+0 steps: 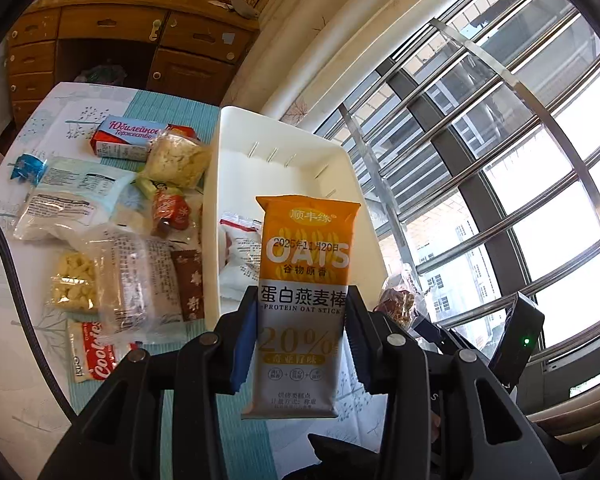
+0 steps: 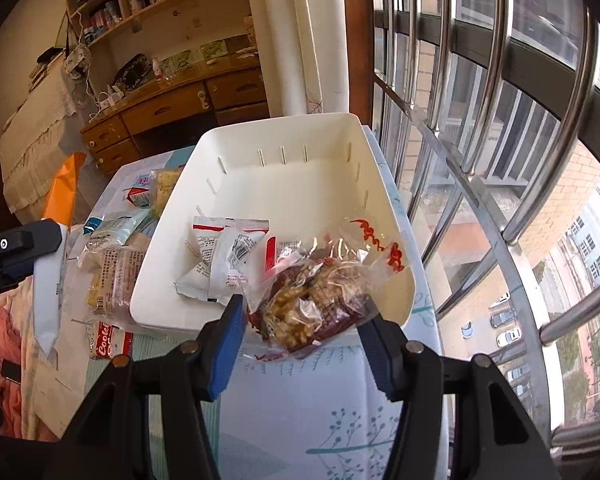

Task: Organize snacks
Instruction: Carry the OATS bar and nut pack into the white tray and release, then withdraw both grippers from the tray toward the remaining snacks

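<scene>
Oat bar (image 1: pixel 306 280) pinched in L gripper (image 1: pixel 300 316); R gripper (image 2: pixel 300 320) pinches nut bag (image 2: pixel 316 296) at bin (image 2: pixel 284 132) rim.

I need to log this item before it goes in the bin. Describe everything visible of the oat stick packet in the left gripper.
The protein oat stick packet is a flat, sealed, glossy wrapper, orange on top, white below, printed "OATS", "PROTEIN OAT STICK", "20%" and a date stamp. It stands upright, clamped around its middle between the blue pads of the left gripper, lifted clear of the table in front of the white bin. Only the pads touch it.
</scene>
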### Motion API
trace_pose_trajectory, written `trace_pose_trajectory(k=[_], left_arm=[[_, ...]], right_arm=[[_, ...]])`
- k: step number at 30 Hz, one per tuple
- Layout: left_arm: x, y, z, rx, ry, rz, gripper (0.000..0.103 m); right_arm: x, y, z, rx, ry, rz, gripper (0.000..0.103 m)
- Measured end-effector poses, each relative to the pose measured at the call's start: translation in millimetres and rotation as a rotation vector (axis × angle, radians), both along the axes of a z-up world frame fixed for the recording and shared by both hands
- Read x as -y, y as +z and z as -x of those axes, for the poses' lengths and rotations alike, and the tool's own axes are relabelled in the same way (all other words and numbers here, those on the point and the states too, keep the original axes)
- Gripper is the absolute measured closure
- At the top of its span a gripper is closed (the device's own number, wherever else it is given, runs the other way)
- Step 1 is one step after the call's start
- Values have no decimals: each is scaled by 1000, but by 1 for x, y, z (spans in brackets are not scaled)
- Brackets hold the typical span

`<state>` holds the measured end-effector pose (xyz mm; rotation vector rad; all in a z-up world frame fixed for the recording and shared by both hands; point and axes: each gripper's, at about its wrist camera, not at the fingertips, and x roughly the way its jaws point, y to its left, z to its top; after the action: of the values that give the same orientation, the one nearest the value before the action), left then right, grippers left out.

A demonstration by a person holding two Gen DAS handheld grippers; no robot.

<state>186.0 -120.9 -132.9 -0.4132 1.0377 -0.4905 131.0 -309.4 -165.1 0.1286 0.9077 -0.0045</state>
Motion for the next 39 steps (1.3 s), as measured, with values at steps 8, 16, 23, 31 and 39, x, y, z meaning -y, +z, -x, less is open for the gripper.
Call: trace_pose_trajectory(k=[8,16,23,31,39], left_arm=[[42,-4,-25,19,-6,0,63],[61,-8,-37,17,8,7,42],[55,-9,-33,13,46,-4,32],[39,-9,-24,-10,85,-49,28],[13,-20,-5,-59,118,-109,27]], right_arm=[[22,2,-20,7,38,-4,45],[36,-4,-26,-18,56,-30,44],[43,-11,-28,-44,41,-61,28],[37,-11,-24,-38,57,-111,25],[19,-20,-18,-65,71,-162,25]])
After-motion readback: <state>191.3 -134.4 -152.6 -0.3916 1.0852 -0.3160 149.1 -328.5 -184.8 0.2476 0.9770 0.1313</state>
